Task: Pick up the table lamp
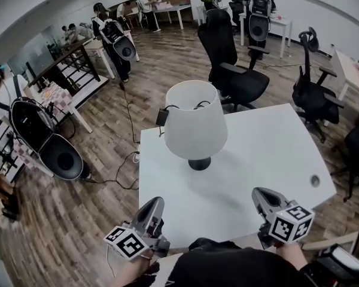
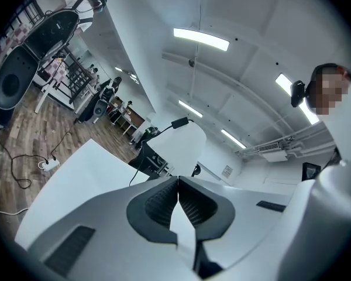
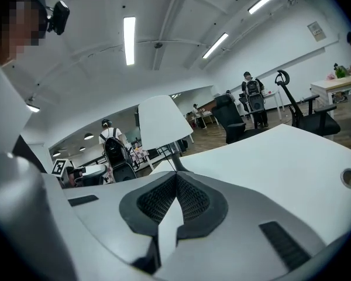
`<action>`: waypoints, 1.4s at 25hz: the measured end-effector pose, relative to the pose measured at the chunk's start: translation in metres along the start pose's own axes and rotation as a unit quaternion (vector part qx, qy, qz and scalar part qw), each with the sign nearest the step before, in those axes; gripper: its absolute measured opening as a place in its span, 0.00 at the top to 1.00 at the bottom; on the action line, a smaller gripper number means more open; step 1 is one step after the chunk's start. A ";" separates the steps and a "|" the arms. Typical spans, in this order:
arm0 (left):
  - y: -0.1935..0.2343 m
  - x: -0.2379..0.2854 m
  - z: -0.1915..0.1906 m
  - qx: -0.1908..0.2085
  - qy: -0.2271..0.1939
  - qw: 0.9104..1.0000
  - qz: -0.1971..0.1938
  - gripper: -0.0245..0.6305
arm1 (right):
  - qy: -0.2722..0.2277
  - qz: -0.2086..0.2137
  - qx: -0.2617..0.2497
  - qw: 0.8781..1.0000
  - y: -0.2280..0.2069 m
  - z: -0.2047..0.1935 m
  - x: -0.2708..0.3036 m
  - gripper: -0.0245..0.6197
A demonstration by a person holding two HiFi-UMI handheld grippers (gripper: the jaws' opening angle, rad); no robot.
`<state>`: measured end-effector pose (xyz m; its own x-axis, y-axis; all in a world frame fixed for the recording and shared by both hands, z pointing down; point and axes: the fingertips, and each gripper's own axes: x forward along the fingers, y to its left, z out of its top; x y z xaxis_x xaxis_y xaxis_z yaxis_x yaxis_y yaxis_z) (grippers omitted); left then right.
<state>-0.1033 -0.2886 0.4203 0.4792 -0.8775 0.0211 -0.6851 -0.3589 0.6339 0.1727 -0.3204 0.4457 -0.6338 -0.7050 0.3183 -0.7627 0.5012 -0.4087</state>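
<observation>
- Head view: the table lamp [image 1: 195, 124] stands upright on the white table [image 1: 275, 142], toward the table's far left, untouched.
- The left gripper [image 1: 153, 205] and right gripper [image 1: 262, 195] are at the table's near edge, both with jaws pressed together on nothing.
- Looks like the approach step. Next up, I'd guess: spread the jaws and reach across the table.
- Lamp: white tapered shade, dark round base, dark cord draped by the shade.
</observation>
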 end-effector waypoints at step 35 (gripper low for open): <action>-0.010 0.173 0.039 -0.287 -0.116 0.909 -0.280 0.81 | 0.062 0.078 -0.034 0.994 -0.043 0.015 0.144 0.94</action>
<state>-0.0346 -0.4495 0.3880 0.4906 -0.6753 -0.5506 0.0615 -0.6035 0.7950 0.1156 -0.4512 0.4961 -0.7534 -0.5504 0.3598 -0.6576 0.6361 -0.4037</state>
